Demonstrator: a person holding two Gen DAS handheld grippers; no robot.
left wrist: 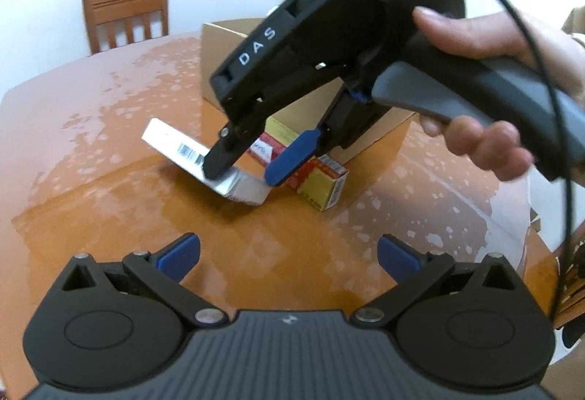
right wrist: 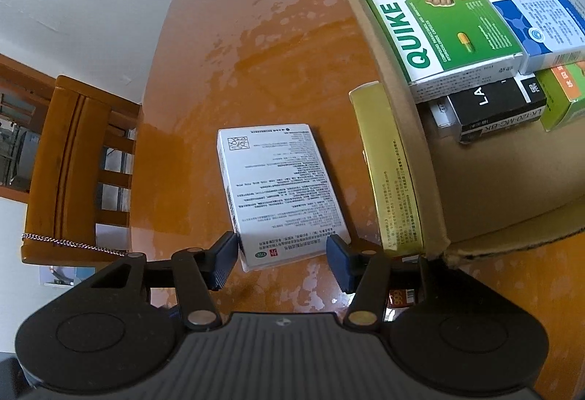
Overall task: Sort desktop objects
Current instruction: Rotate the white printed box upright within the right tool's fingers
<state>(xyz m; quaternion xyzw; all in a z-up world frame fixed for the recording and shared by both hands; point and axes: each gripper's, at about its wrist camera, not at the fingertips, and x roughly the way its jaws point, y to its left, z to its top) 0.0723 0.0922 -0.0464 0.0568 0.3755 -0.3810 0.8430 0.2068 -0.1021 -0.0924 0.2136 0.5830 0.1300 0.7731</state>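
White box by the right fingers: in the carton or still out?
Out. The white box lies flat on the table, left of the cardboard carton.

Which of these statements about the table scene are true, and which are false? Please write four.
1. The left tongs are open and hold nothing. True.
2. The white box lies inside the cardboard box. False: it is outside it, over the table, between the pads of the right tongs.
3. A green QUIKE box lies in the cardboard box. True.
4. The chair is blue plastic. False: it is brown wood.
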